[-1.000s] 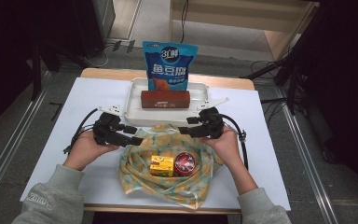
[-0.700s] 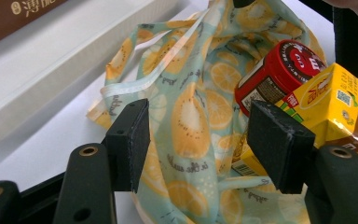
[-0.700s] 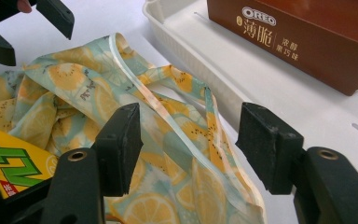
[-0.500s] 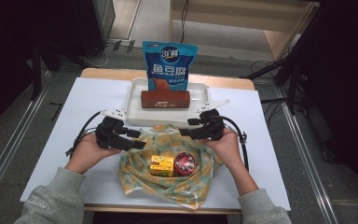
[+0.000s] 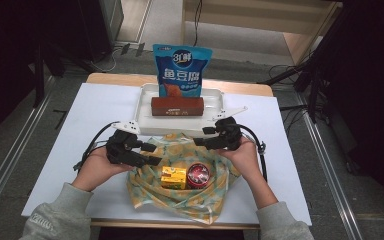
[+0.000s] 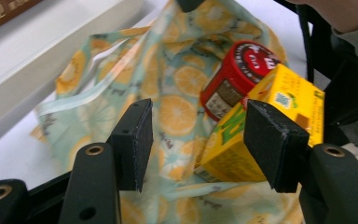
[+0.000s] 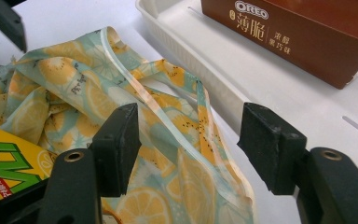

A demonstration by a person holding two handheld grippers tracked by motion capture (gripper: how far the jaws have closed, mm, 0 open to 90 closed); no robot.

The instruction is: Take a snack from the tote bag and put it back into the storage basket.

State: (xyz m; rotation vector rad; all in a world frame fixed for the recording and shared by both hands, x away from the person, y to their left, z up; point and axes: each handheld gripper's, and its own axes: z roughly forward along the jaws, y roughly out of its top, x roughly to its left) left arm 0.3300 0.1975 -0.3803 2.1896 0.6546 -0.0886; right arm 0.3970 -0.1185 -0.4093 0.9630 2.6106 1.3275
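Observation:
A lemon-print cloth bag (image 5: 180, 200) lies open at the table's front middle. On it rest a yellow drink carton (image 5: 174, 177) and a red-lidded can (image 5: 198, 174). My left gripper (image 5: 152, 152) hovers at the bag's left edge, open. Its jaws have just been opening, and nothing sits between the pads (image 6: 133, 135). In the left gripper view the carton (image 6: 289, 93) and can (image 6: 242, 70) lie just beyond the jaws. My right gripper (image 5: 202, 139) is open above the bag's upper right corner. There a fold of the cloth (image 7: 168, 135) runs under the gap, untouched.
A white tray (image 5: 145, 107) stands behind the bag and holds a brown Oreo box (image 5: 177, 106). A blue snack pouch (image 5: 182, 70) stands upright at the tray's back. The tray's rim (image 7: 205, 93) is close to my right gripper. A white sheet (image 5: 95, 110) covers the table.
My left gripper has moved right, closer to the bag's left edge. The right gripper, bag, carton and can have stayed in place.

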